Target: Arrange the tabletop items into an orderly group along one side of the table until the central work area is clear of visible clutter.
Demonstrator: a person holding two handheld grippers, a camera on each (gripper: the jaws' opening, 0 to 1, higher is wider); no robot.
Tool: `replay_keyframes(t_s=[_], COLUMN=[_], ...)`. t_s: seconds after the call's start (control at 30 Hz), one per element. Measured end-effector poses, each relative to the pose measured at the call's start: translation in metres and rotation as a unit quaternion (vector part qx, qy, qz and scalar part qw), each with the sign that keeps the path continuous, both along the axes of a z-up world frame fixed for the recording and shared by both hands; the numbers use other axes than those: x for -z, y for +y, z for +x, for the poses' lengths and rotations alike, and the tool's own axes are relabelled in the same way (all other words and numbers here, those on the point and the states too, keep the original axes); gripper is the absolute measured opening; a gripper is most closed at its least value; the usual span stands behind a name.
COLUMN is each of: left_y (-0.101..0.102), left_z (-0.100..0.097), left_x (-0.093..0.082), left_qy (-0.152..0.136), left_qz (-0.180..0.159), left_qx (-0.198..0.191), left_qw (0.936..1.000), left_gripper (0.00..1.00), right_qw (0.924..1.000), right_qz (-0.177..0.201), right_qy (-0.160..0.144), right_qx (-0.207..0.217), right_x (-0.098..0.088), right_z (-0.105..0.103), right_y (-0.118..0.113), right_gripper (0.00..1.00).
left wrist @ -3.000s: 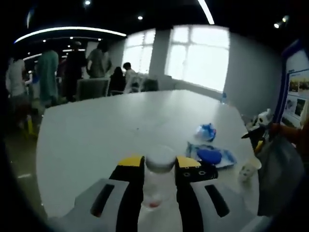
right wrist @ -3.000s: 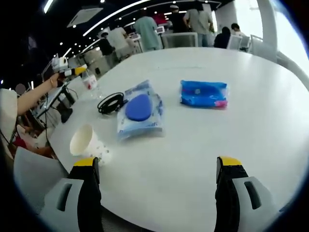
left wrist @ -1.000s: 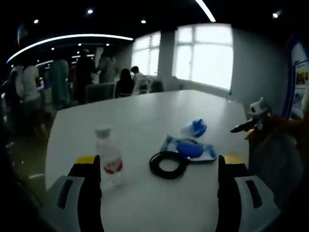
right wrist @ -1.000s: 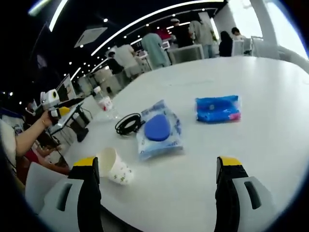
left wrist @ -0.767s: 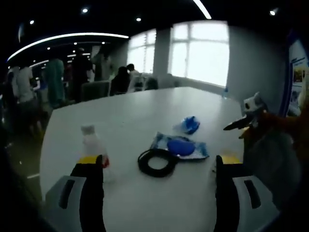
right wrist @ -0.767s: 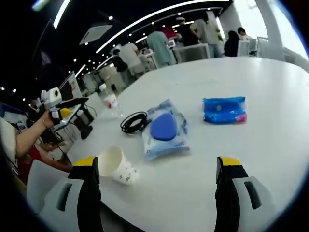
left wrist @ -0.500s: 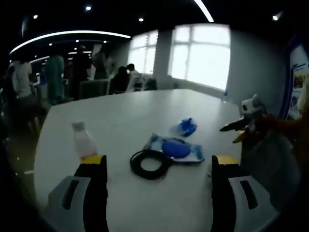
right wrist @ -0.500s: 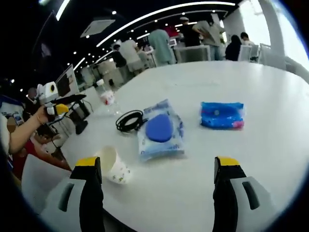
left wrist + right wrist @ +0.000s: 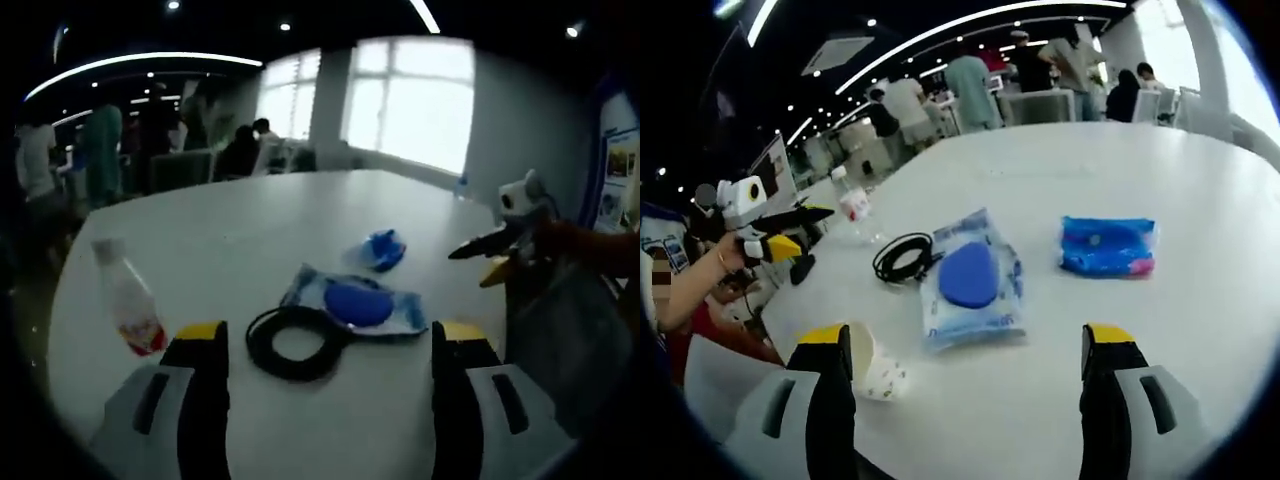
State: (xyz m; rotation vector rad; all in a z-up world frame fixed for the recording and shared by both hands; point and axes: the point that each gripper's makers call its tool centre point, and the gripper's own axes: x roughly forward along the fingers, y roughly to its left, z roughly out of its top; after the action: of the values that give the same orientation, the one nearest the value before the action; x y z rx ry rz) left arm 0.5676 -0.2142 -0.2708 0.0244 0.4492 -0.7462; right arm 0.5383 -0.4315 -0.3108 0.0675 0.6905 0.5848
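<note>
White tabletop (image 9: 1200,330), rounded edge; in the right gripper view the near edge runs just beyond the jaw tips, and the far and right parts are bare and open. Items cluster toward the left end: one plastic bottle (image 9: 852,210) standing near the far-left edge, one coiled black cable (image 9: 902,258), one clear pouch with a blue oval inside (image 9: 970,280) just right of the cable, edges about touching, one blue packet (image 9: 1108,247) well apart to the right, one paper cup (image 9: 872,368) on its side near the near edge, right beside the right gripper (image 9: 968,385) left jaw. Right gripper jaws spread wide, nothing between them, hovering over the near edge. In the left gripper view the left gripper (image 9: 330,385) jaws are also spread wide and empty; the cable (image 9: 296,342) sits between the jaw tips in frame, the pouch (image 9: 355,303) just behind it, the blue packet (image 9: 377,250) further back, the bottle (image 9: 128,300) tilted in frame near the left edge of the tabletop (image 9: 250,220). Far half of the tabletop in that view is bare. The other gripper shows in each view: at right in the left gripper view, held by a hand (image 9: 580,245); at left in the right gripper view, off the tabletop edge. Several people stand in the background behind the far edge.
</note>
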Motion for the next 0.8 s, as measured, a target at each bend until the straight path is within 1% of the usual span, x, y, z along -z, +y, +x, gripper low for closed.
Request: replay_keyframes(t_s=[0.07, 0.1, 0.13, 0.17, 0.2, 0.23, 0.27, 0.3, 0.37, 0.4, 0.47, 0.53, 0.6, 0.67, 0.73, 0.77, 0.8], left_y=[-0.007, -0.009, -0.013, -0.017, -0.022, -0.027, -0.028, -0.030, -0.036, -0.038, -0.043, -0.048, -0.053, -0.059, -0.063, -0.065, -0.066], left_z=[0.009, 0.010, 0.018, 0.025, 0.027, 0.031, 0.033, 0.037, 0.044, 0.047, 0.053, 0.060, 0.063, 0.067, 0.071, 0.074, 0.075], left_x=[0.007, 0.008, 0.011, 0.013, 0.014, 0.017, 0.018, 0.019, 0.024, 0.027, 0.034, 0.040, 0.042, 0.046, 0.053, 0.056, 0.059], left_qy=[0.006, 0.006, 0.009, 0.009, 0.015, 0.028, 0.028, 0.024, 0.029, 0.029, 0.031, 0.035, 0.041, 0.036, 0.039, 0.044, 0.057], left_qz=[0.002, 0.002, -0.002, -0.009, -0.019, -0.034, -0.035, -0.031, -0.026, -0.020, -0.002, 0.007, -0.004, 0.005, 0.014, 0.010, 0.006], left_qx=[0.002, 0.002, -0.001, -0.002, 0.003, 0.002, 0.003, 0.005, 0.009, 0.012, 0.017, 0.016, 0.017, 0.022, 0.025, 0.024, 0.021], left_qw=[1.0000, 1.0000, 1.0000, 0.9999, 0.9997, 0.9990, 0.9990, 0.9992, 0.9992, 0.9993, 0.9994, 0.9992, 0.9990, 0.9991, 0.9988, 0.9987, 0.9981], left_gripper=[0.78, 0.77, 0.76, 0.76, 0.76, 0.76, 0.76, 0.76, 0.75, 0.75, 0.73, 0.70, 0.68, 0.65, 0.63, 0.63, 0.61], right_qw=[0.9999, 0.9998, 0.9998, 0.9997, 0.9994, 0.9994, 0.9993, 0.9992, 0.9990, 0.9988, 0.9984, 0.9980, 0.9975, 0.9968, 0.9964, 0.9965, 0.9964], right_qz=[-0.002, -0.002, -0.001, -0.001, -0.011, -0.016, -0.022, -0.027, -0.026, -0.023, -0.022, -0.026, -0.026, -0.027, -0.027, -0.026, -0.023], right_qy=[0.011, 0.014, 0.018, 0.022, 0.031, 0.031, 0.030, 0.031, 0.034, 0.043, 0.048, 0.052, 0.058, 0.070, 0.076, 0.076, 0.077], right_qx=[0.008, 0.011, 0.013, 0.013, 0.006, 0.004, 0.003, 0.003, 0.007, 0.013, 0.021, 0.025, 0.031, 0.027, 0.025, 0.026, 0.027], right_x=[0.008, 0.010, 0.014, 0.016, 0.021, 0.023, 0.024, 0.026, 0.029, 0.032, 0.035, 0.039, 0.041, 0.046, 0.048, 0.048, 0.049], right_z=[0.002, 0.004, 0.005, 0.005, 0.003, 0.004, 0.004, 0.005, 0.006, 0.005, 0.007, 0.007, 0.008, 0.008, 0.008, 0.009, 0.009], right_y=[0.001, 0.002, 0.003, 0.005, 0.007, 0.009, 0.010, 0.011, 0.013, 0.014, 0.014, 0.015, 0.016, 0.019, 0.023, 0.024, 0.026], right_gripper=[0.93, 0.93, 0.93, 0.92, 0.91, 0.91, 0.91, 0.91, 0.91, 0.91, 0.90, 0.88, 0.88, 0.87, 0.86, 0.86, 0.85])
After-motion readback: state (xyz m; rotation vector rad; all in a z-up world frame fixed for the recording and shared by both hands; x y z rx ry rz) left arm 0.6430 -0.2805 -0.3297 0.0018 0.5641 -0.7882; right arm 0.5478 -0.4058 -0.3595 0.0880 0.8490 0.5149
